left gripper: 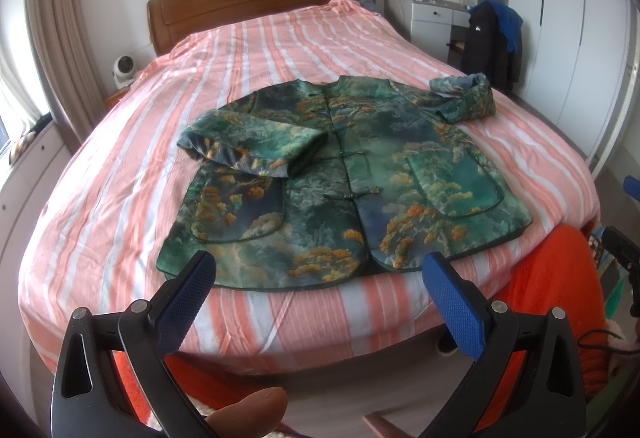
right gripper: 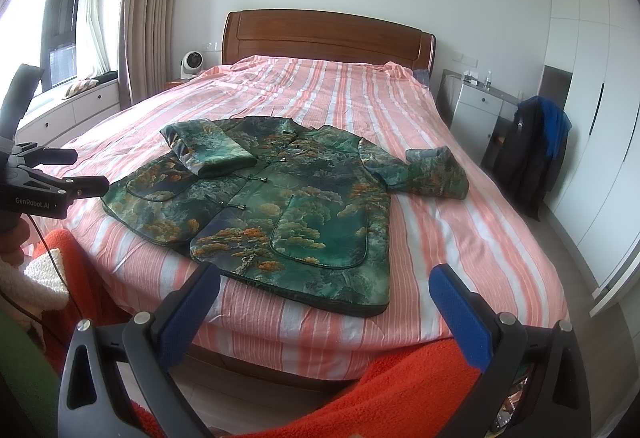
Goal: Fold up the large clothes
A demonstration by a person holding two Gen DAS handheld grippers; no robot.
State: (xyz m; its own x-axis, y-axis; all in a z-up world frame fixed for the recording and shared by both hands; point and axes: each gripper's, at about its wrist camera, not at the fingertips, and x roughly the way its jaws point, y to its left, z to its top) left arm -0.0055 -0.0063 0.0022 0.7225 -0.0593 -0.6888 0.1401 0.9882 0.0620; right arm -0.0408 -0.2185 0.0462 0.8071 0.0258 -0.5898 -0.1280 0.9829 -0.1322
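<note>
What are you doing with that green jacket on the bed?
A person holding two grippers is folding the green jacket on the striped bed. One sleeve already lies across the front; the other sleeve sticks out sideways. The left gripper and right gripper are both open, touching nothing.

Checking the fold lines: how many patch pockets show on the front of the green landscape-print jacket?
2. One patch pocket on the jacket's right front panel in the left wrist view, one on the left panel, partly under the folded-in sleeve.

Green jacket [left gripper: 344,178] on striped bed [left gripper: 280,38]
</note>
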